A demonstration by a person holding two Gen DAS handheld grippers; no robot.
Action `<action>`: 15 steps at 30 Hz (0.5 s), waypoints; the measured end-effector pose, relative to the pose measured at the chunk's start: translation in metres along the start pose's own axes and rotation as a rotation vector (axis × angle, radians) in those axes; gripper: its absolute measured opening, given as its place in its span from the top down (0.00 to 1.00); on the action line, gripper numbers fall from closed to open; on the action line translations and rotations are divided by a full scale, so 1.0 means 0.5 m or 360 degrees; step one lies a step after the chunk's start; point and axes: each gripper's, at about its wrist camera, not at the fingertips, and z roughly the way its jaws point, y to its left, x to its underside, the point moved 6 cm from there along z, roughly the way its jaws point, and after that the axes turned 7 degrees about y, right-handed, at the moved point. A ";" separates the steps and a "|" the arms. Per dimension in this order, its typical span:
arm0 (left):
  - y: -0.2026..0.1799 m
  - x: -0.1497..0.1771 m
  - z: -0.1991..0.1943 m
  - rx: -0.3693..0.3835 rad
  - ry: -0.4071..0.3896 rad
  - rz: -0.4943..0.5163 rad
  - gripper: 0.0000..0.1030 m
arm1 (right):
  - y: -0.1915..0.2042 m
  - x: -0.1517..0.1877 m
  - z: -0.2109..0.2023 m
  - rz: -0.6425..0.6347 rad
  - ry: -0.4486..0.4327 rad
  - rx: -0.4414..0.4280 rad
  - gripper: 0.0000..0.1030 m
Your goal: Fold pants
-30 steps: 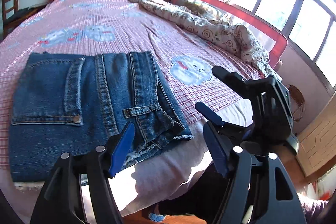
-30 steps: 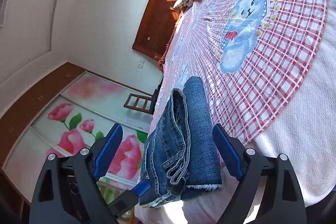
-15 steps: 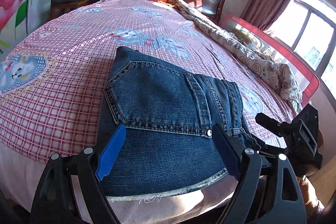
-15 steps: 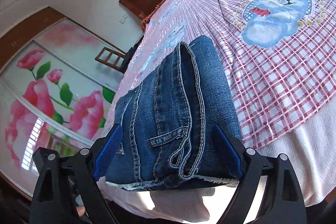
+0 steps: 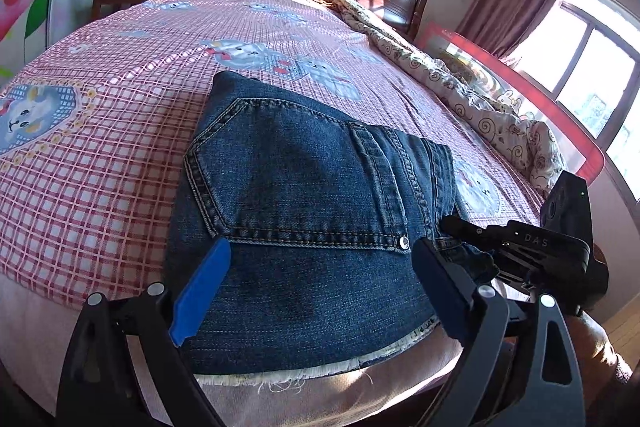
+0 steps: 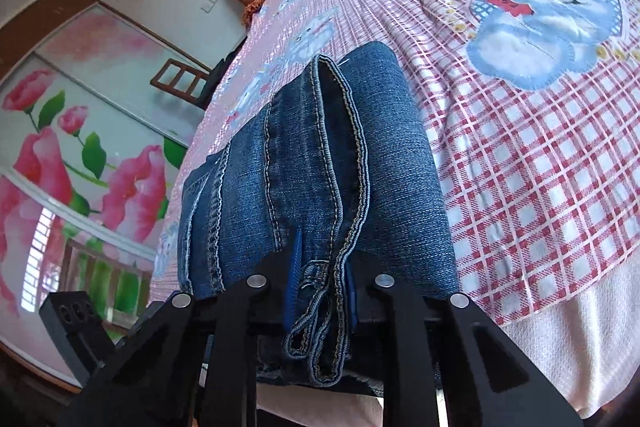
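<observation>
1. I count one pair of pants [image 5: 304, 211], one bed [image 5: 100, 155] and my two hand-held grippers.
2. The pants are dark blue denim, folded into a thick stack, back pocket up, frayed hem at the bed's near edge (white threads hang off it).
3. My left hand-held gripper [image 5: 320, 283] has just been opening; its jaws straddle the stack's near edge without pressing.
4. My right hand-held gripper [image 6: 320, 279] has just closed, pinching the stack's seamed edge.

**Readable lettering**

Only one marking legible: "D A S", pale letters on the black body of the right gripper [image 5: 472, 233], seen at the right edge of the left wrist view. Nothing readable on bedding or walls
</observation>
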 end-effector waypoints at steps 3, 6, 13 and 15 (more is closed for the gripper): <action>0.006 -0.005 -0.006 0.0037 -0.0018 -0.0049 0.11 | 0.025 -0.019 -0.033 0.0041 -0.0023 -0.0168 0.89; 0.004 -0.016 -0.016 0.0068 -0.0039 -0.0078 0.11 | 0.088 -0.057 -0.086 -0.0066 -0.0116 -0.0272 0.89; -0.020 -0.040 0.019 0.0066 0.0009 -0.0014 0.09 | 0.034 -0.080 -0.104 0.0034 -0.0212 -0.0205 0.89; -0.021 -0.038 0.034 0.0052 0.0018 -0.0001 0.08 | -0.036 -0.047 -0.045 0.0103 -0.0082 -0.0034 0.89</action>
